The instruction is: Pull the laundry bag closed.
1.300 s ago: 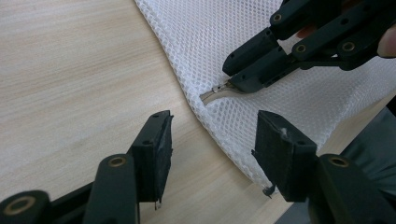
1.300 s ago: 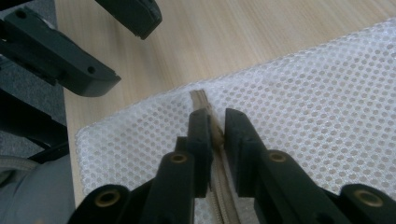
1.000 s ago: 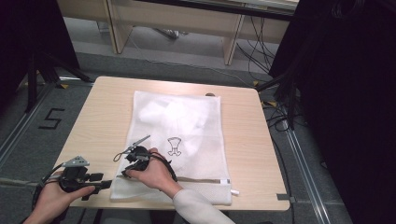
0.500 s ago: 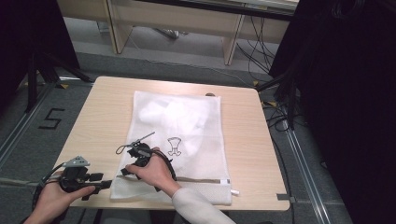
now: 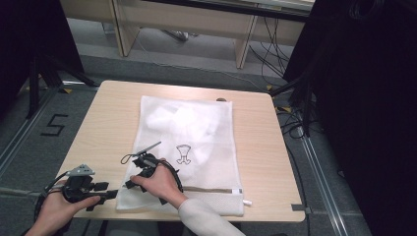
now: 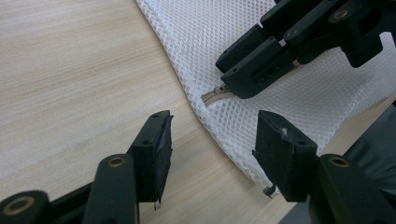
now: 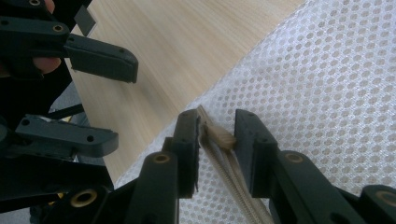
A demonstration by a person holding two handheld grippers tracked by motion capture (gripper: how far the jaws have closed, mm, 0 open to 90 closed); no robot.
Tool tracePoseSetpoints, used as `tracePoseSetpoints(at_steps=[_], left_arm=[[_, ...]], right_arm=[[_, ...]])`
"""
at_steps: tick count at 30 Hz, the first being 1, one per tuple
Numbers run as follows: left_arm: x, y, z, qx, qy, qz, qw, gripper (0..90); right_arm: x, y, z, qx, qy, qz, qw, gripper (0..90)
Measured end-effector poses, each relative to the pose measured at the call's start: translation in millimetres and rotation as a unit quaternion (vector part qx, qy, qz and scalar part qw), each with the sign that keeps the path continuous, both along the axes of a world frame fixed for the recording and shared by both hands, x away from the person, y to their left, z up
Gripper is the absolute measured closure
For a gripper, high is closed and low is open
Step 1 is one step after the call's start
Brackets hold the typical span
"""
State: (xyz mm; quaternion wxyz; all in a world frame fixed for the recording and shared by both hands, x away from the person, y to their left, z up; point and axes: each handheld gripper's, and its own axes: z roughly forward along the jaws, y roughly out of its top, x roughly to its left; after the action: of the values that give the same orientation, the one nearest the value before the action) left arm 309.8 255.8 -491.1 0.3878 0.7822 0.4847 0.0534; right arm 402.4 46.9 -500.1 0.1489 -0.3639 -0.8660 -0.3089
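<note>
Since a second ago the right gripper (image 5: 132, 184) has slid down and leftward along the white mesh laundry bag (image 5: 196, 147), from near the printed figure toward the bag's near left corner, where the beige zipper (image 7: 219, 135) ends. From where I stand, the bag lies flat in the middle of the pale wooden table (image 5: 108, 123), its zipped edge nearest the person. In the right gripper view the fingers (image 7: 187, 140) stand narrowly apart on either side of the zipper's tan end piece, close against it but not clearly clamped. The left gripper (image 5: 110, 193) waits at the table's near left edge, its fingers (image 6: 156, 144) wide apart, straddling the bag's edge just short of the right gripper. I'd judge the zipper pull is about to be gripped, with the left ready to pin the fabric.
</note>
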Motion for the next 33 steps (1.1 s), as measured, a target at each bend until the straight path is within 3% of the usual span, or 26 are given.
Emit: tracePoseSetpoints(at_steps=[7, 9, 10, 16, 21, 24, 27, 28, 32, 33], left_arm=[[-0.1, -0.3, -0.5, -0.003, -0.001, -0.001, 1.0000, 45.1], [-0.3, -1.2, -1.0, -0.007, 0.003, 0.000, 1.0000, 45.2], [0.3, -0.1, -0.2, 0.001, 0.011, -0.005, 0.9999, 45.2], [-0.4, -1.5, -1.3, -0.002, 0.010, -0.005, 0.9999, 45.6], [0.6, -0.8, -1.3, 0.002, 0.018, -0.015, 0.9997, 45.7], [0.4, -3.1, -2.1, -0.007, 0.018, -0.009, 0.9998, 45.7], [0.8, -2.3, -1.8, 0.000, 0.020, -0.015, 0.9997, 45.7], [0.8, -2.8, -1.9, 0.000, 0.020, -0.016, 0.9997, 45.7], [1.1, -2.7, -2.3, 0.002, 0.021, -0.018, 0.9996, 45.5], [1.1, -2.7, -2.4, 0.002, 0.021, -0.018, 0.9996, 45.5]], right_arm=[[2.2, -1.3, -1.4, 0.012, 0.008, 0.001, 0.9999, 80.1], [1.1, 0.2, -0.5, 0.008, -0.008, 0.017, 0.9998, 81.1], [0.2, 0.9, 0.2, 0.009, -0.013, 0.020, 0.9997, 81.6], [-5.5, 4.1, 7.5, -0.004, -0.051, 0.044, 0.9977, 82.2], [-9.9, 5.8, 12.2, -0.030, -0.110, 0.080, 0.9902, 82.3], [-12.9, 7.6, 14.8, -0.025, -0.113, 0.079, 0.9901, 82.3], [-12.2, 6.8, 15.0, -0.024, -0.116, 0.081, 0.9896, 82.3], [-10.5, 5.4, 13.5, -0.028, -0.124, 0.089, 0.9879, 82.3], [-13.2, 6.7, 14.2, -0.022, -0.117, 0.082, 0.9895, 82.3], [-11.9, 6.4, 13.7, -0.025, -0.128, 0.089, 0.9875, 82.3]])
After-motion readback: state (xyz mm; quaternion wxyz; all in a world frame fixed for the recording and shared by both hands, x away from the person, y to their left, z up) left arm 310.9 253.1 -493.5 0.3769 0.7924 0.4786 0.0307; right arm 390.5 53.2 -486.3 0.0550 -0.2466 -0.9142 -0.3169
